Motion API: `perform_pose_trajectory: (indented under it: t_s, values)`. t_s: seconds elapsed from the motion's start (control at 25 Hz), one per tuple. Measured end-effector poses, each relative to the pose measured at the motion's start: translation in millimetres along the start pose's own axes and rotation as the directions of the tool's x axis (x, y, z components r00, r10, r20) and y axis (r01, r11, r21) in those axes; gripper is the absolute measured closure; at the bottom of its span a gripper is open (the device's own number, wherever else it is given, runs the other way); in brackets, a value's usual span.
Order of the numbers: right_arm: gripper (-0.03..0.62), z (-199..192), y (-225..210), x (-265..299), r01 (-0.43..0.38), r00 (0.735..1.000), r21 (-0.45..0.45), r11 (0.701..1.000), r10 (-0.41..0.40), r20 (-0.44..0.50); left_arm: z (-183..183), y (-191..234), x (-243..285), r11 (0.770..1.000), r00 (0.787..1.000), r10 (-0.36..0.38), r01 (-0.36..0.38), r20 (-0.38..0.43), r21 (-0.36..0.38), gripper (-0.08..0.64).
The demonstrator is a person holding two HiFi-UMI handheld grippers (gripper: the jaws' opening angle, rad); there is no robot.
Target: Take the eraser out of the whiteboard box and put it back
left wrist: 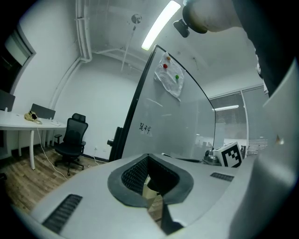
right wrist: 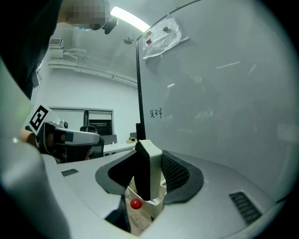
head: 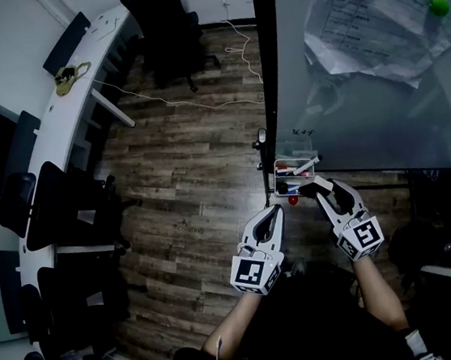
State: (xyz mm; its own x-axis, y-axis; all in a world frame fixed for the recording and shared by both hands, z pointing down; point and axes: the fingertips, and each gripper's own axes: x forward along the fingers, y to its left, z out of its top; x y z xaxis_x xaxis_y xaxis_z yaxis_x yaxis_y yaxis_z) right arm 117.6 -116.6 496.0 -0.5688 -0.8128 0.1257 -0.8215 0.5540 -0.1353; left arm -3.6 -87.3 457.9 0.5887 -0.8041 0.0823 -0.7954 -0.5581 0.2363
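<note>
I had my right gripper clamped on the eraser, which stood upright between the ribbed pads at the centre of the right gripper view, its white shell on one side and its dark felt on the other. It was out of the whiteboard box and hung just above it. In the head view the box sat right of centre at the lower corner of the whiteboard, with markers lying in it. My left gripper was beside it at lower centre, jaws together and holding nothing. I judged the eraser to be light, with a stiff shell and a soft felt face that gives under pressure. That made the broad flat sides the place to hold it, near the middle, so it would not twist when lowered between the markers. A tight squeeze seemed needless, and nothing about it looked fragile. The only writing was a small handwritten scrawl on the board, which I could not read, and the print on the papers at upper right was too small. I saw no brand on the eraser or the box.
</note>
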Motion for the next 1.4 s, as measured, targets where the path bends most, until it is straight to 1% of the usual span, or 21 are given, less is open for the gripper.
perform_pose_trajectory:
  t_s: [0.12, 0.28, 0.4, 0.68, 0.88, 1.08, 1.2, 1.28, 1.4]
  values:
    - [0.416, 4.7, 1.6, -10.2, 0.026, 1.0, 0.005, 1.0, -0.026, 0.009, 2.4, -4.6, -3.0, 1.0, 1.0, -0.01, 0.01, 0.008, 0.004, 0.554]
    - [0.414, 8.8, 6.8, -27.3, 0.055, 0.998, -0.019, 0.998, -0.055, 0.015, 4.6, -14.2, -8.7, 1.0, 1.0, -0.025, 0.025, 0.016, 0.011, 0.554]
    - [0.416, 10.1, 8.2, -42.0, 0.088, 0.996, -0.013, 0.996, -0.088, 0.017, 3.1, -23.2, -12.6, 0.999, 0.999, -0.035, 0.035, 0.015, 0.009, 0.554]
    - [0.416, 7.1, 8.1, -83.6, 0.179, 0.984, 0.033, 0.983, -0.179, -0.001, -2.4, -52.4, -22.6, 0.999, 0.999, -0.045, 0.045, 0.01, 0.008, 0.554]
    - [0.416, 4.7, 9.7, -115.8, 0.204, 0.979, 0.056, 0.977, -0.204, 0.001, -10.1, -76.7, -34.0, 0.999, 0.999, -0.035, 0.035, 0.003, 0.013, 0.554]
    - [0.416, 4.5, 11.8, -146.5, 0.224, 0.974, 0.076, 0.972, -0.224, 0.0, -12.7, -99.9, -43.3, 0.999, 0.999, -0.032, 0.032, -0.011, 0.033, 0.554]
    - [0.416, 4.3, 12.1, -160.4, 0.254, 0.967, 0.076, 0.964, -0.254, -0.009, -10.2, -105.9, -44.9, 0.998, 0.999, -0.034, 0.034, -0.01, 0.049, 0.554]
    - [0.416, -0.2, 12.8, -169.7, 0.278, 0.961, 0.098, 0.956, -0.278, -0.016, -8.5, -108.5, -45.1, 0.998, 0.999, -0.04, 0.041, -0.01, 0.056, 0.554]
    - [0.416, -2.3, 24.5, -180.3, 0.288, 0.957, 0.124, 0.95, -0.288, -0.016, -7.8, -111.6, -49.5, 0.996, 0.998, -0.064, 0.065, -0.007, 0.069, 0.554]
